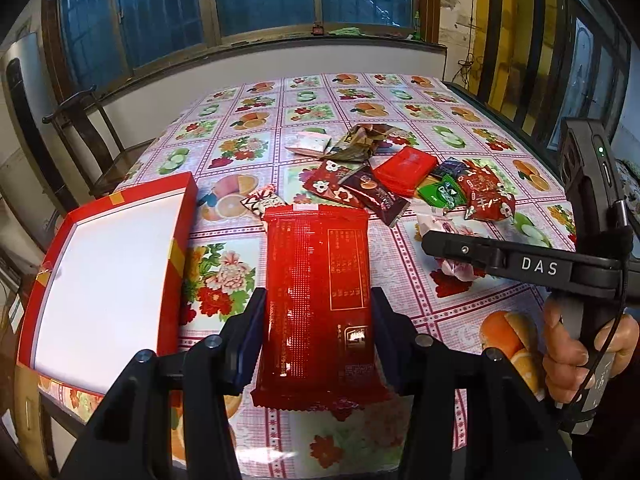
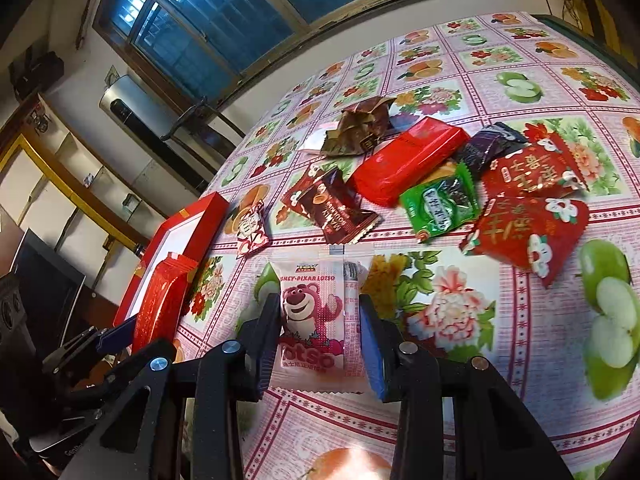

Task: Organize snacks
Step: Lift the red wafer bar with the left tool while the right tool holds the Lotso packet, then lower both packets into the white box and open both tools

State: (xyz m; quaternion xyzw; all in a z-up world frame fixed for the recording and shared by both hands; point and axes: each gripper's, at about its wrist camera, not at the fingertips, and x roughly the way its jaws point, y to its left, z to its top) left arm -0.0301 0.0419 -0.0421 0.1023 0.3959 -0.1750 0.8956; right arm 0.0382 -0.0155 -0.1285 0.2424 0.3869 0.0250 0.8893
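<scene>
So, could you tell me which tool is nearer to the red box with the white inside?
Left. The left tool, gripping a red packet, is right beside the red box; the right tool, gripping a pink bear packet, is farther away.

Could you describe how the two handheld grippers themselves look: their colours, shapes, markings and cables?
Both are black plastic tools. The left gripper and the right gripper each have two angular fingers with blue pads and round silver bolts. Seen from the left wrist view, the right one has white "DAS" lettering, a small green light and a thin black cable along its handle.
</scene>
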